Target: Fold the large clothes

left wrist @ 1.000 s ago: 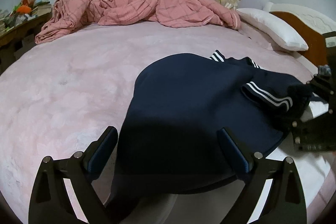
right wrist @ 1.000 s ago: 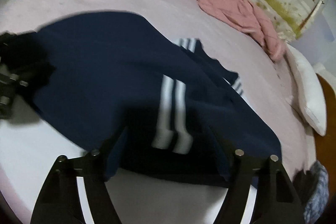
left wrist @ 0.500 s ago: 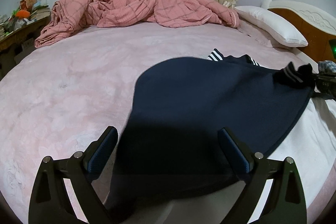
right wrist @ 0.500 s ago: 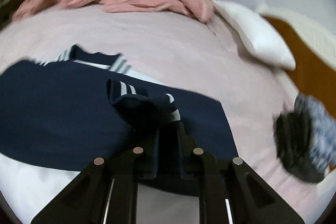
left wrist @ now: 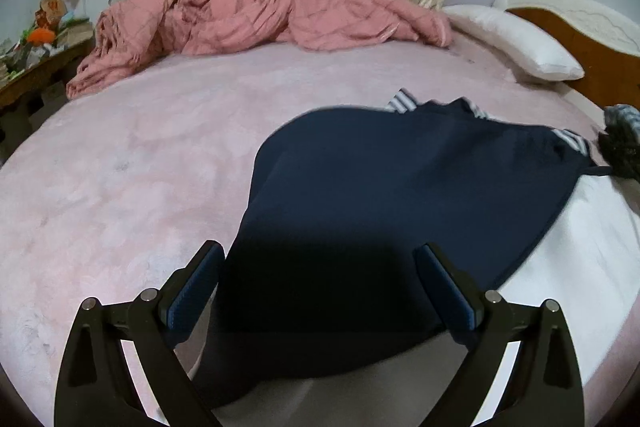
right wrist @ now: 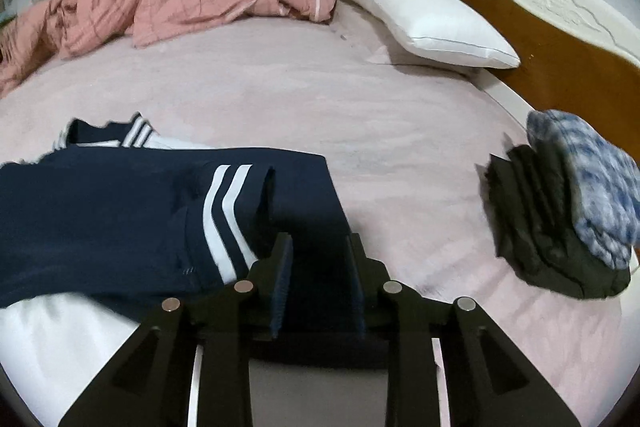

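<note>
Navy garment (left wrist: 400, 211) lies spread on the pink bed (left wrist: 120, 167), its white-striped sleeve cuff (right wrist: 228, 211) laid out at the right edge; judged step: sleeve just drawn outward, to be flattened before folding in. Left gripper (left wrist: 320, 291) hangs wide over the near hem, gripping nothing. Right gripper (right wrist: 320, 267) narrow, jaws opening, dark cloth between them; let the cuff drop fully clear before lifting, or it drags.

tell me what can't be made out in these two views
- Garment near hem: left view, hidden behind the left gripper.
- Right gripper jaws are opening; right view, dark cloth between them, contact unclear.
- Dark pile: blurred, items unclear.
- Shelf clutter: left view, too small.
</note>
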The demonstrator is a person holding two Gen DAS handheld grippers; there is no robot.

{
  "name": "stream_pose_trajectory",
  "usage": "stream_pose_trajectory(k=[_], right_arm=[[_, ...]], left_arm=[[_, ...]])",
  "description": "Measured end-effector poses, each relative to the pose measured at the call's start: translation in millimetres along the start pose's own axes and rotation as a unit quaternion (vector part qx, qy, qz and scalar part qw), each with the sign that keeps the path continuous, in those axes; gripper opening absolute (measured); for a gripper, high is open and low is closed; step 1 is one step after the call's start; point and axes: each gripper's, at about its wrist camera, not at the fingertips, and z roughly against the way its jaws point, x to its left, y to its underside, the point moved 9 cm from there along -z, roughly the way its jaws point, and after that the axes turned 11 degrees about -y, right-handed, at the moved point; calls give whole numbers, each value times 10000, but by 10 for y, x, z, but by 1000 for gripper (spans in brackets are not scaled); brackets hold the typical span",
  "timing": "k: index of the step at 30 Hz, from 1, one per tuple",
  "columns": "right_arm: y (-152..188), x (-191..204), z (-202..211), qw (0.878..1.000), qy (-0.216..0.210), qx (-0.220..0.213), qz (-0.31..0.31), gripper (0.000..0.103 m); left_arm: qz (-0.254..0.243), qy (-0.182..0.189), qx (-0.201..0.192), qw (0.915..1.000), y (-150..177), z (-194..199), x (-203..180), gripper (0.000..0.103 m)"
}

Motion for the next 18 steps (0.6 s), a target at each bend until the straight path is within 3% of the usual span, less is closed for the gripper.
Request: stream_pose_trajectory(k=[2,4,7,8,10,12,14,18], right_arm=[[72,34,232,9993,-308,-187,-117,34],[162,124,478,9976,-584,-364,-107,48],[329,305,876,9942,-801,-711,81,57],[390,373,995,9928,-883,-797,139,60],[509,508,1229,9894,-1060,-975,203,77],[625,591,1405,9863,-1179,-1140,154,87],[783,663,1562,9829,-1324,-1275,37,87],[1009,744,1677,9825,-1312,-1320,96,89]], left_arm=[[69,28,-208,9998,-64,170,3,97],[260,224,-300,9990,-104,341,-6,97],[521,451,-517,9963,-183,671,-32,97],[497,461,-645,9956,-220,790,-62,97],[329,439,-886,9946,-258,1035,-135,97],[225,401,-1081,9931,-237,1260,-212,97],[151,404,-1216,9916,-146,1468,-311,103],[-31,493,-1253,9909,9,1703,-524,103]])
